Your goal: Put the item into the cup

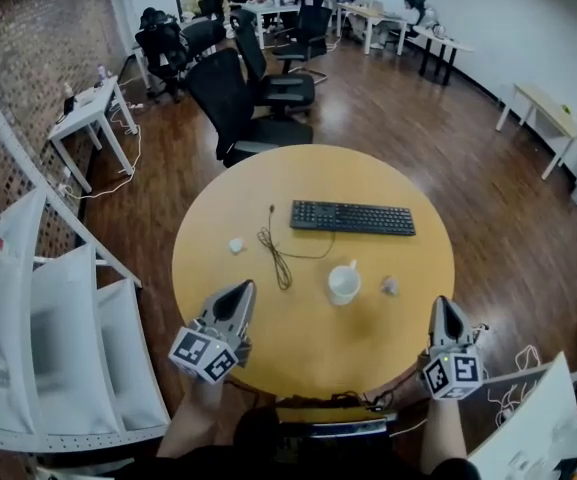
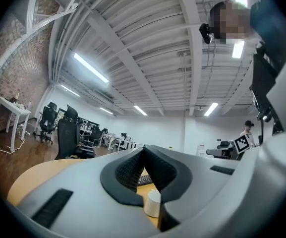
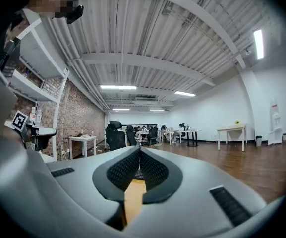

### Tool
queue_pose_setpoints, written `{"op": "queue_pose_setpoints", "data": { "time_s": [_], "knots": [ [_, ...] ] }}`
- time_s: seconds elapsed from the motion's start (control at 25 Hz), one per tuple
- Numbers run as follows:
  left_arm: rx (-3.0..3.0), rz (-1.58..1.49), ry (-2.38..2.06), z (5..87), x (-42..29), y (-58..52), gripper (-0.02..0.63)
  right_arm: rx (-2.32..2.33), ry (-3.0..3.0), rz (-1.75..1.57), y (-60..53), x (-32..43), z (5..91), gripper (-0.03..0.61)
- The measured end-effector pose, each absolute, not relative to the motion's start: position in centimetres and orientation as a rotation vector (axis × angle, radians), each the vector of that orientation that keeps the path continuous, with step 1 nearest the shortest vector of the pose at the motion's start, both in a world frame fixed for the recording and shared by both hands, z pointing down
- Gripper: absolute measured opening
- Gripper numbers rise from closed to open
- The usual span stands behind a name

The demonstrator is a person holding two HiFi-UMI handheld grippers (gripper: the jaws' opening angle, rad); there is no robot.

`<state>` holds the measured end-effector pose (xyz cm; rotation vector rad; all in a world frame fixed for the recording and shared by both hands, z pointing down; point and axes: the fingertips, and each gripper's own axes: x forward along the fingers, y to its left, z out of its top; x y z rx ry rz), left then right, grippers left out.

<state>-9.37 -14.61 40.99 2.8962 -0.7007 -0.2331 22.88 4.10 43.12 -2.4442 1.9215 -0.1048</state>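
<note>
A white cup (image 1: 344, 283) with a handle stands upright near the middle of the round yellow table (image 1: 268, 188). A small grey item (image 1: 390, 286) lies just right of the cup, and a small white item (image 1: 236, 245) lies further left. My left gripper (image 1: 245, 287) hovers over the table's near left edge, shut and holding nothing. In the left gripper view the cup (image 2: 152, 203) shows low between the closed jaws of the left gripper (image 2: 143, 148). My right gripper (image 1: 445, 302) hangs at the near right edge, apart from the grey item. The right gripper (image 3: 140, 149) is shut and holds nothing.
A black keyboard (image 1: 352, 217) lies beyond the cup. A thin black cable (image 1: 278, 253) trails over the table left of the cup. Office chairs (image 1: 248, 108) stand behind the table, white shelving (image 1: 58, 338) to the left, and wooden floor all around.
</note>
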Motion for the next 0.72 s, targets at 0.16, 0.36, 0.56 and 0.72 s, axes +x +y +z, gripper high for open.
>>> {"op": "queue_pose_setpoints", "data": {
  "time_s": [0.16, 0.36, 0.56, 0.72],
  "knots": [
    [2.887, -0.235, -0.698, 41.1, -8.5, -14.8, -0.008, -2.432, 1.946, -0.107, 2.6, 22.1, 43.0, 0.006],
    [2.883, -0.227, -0.720, 41.0, -6.7, -14.9, -0.008, -2.409, 1.994, -0.109, 0.1, 22.3, 42.7, 0.006],
    [2.867, -0.238, -0.742, 41.2, -4.7, -14.8, -0.008, -2.388, 2.065, -0.108, -1.2, 23.6, 42.8, 0.006],
    [2.860, -0.225, -0.758, 41.7, -3.3, -14.7, -0.008, -2.405, 2.071, -0.134, -0.9, 25.9, 43.6, 0.006]
  ]
}}
